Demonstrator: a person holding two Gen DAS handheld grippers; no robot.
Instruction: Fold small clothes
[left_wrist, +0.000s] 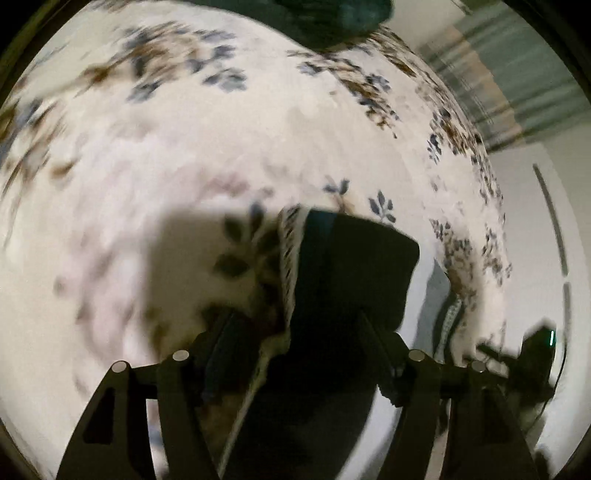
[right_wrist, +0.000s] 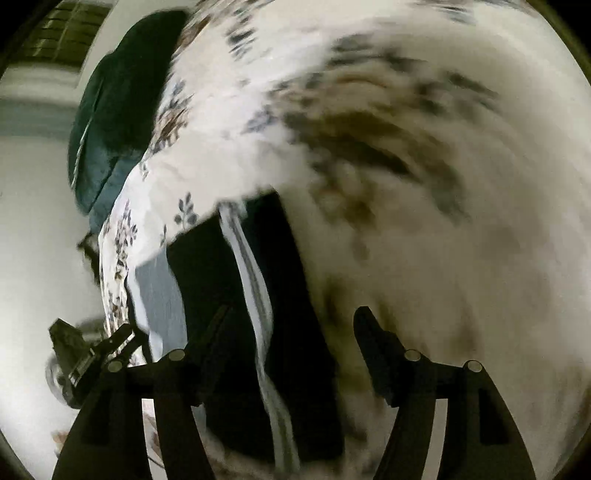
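Smearing from motion blur eats most of both views, so the leaf print on the white bedspread with blue and brown sprigs (left_wrist: 155, 155) turns to mush away from the centre. The dark garment with a white striped band (left_wrist: 354, 258) lies on that bedspread between the fingers of both tools, its near end cut off by the bottom of each view.

Left gripper (left_wrist: 295, 325): jaws spread wide with the dark cloth filling the gap. I can't tell if the pads actually bite it, since black on black hides the contact. Right gripper (right_wrist: 291, 314) is the same deal, jaws well apart, cloth and its white stripe running up between them.

From the right wrist you see the garment reaches the bed's edge, with a grey-blue panel beside it, hard to make out.

A dark green bundle of fabric (right_wrist: 110, 110) sits at the far edge of the bed. Beyond that: pale floor, and a blurry striped curtain (left_wrist: 498, 85).
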